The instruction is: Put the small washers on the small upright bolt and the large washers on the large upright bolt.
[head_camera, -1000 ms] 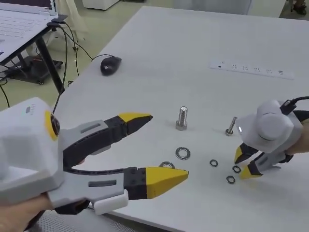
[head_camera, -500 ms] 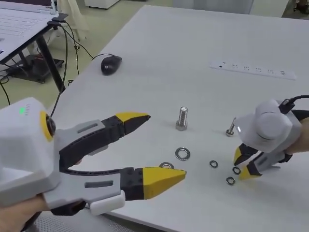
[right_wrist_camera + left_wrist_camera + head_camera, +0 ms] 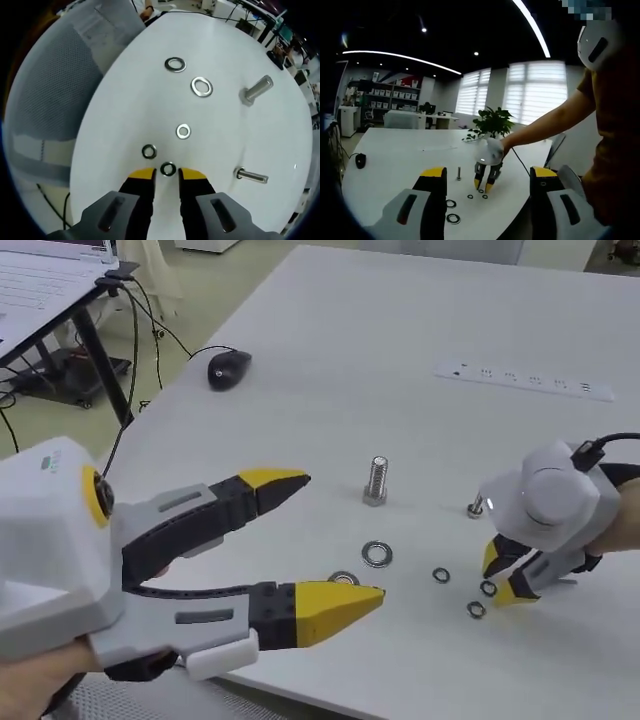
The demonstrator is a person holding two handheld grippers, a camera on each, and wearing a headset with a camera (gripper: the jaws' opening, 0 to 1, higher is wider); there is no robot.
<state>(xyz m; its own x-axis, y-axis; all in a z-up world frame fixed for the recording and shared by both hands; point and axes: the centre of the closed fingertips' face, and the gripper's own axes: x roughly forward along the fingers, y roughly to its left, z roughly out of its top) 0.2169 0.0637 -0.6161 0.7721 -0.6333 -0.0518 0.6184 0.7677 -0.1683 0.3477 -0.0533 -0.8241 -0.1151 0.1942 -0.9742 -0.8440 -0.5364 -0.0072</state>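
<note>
The large bolt (image 3: 376, 482) and the small bolt (image 3: 476, 506) stand upright on the white table (image 3: 330, 370). Two large washers (image 3: 377, 554) (image 3: 343, 580) lie flat in front of the large bolt. Three small washers lie near the small bolt. My right gripper (image 3: 501, 575) points down at them, open narrowly. In the right gripper view, one small washer (image 3: 168, 168) lies on the table just between the tips of that gripper (image 3: 167, 174). The other two small washers (image 3: 149, 151) (image 3: 183, 131) lie just beyond. My left gripper (image 3: 344, 536) hovers wide open and holds nothing.
A black mouse (image 3: 228, 368) lies at the table's far left, and a white power strip (image 3: 525, 382) lies at the far right. A laptop stand with cables (image 3: 100, 330) is beside the table on the left. The table's near edge runs under the left gripper.
</note>
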